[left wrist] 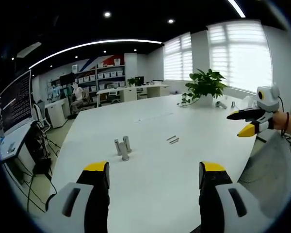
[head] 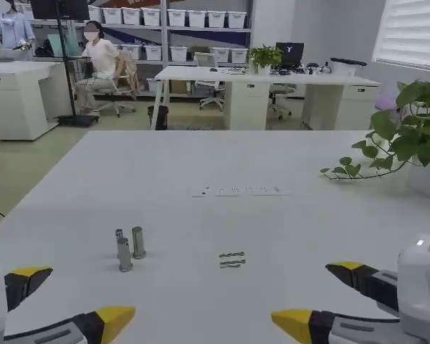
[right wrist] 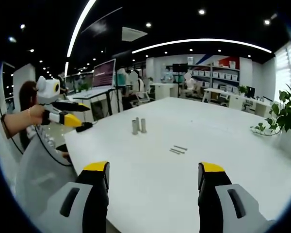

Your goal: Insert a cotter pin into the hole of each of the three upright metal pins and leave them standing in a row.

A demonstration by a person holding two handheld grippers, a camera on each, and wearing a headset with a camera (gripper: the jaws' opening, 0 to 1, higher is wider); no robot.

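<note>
Head view: we hold left gripper (head: 75, 294) and right gripper (head: 313, 294) released at the counter's (head: 201, 165) near edge, metal pins (head: 129, 249) ahead.

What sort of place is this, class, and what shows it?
Probably an open-plan office or lab: rows of white storage bins, long white desks, a laptop and a large monitor.
</note>
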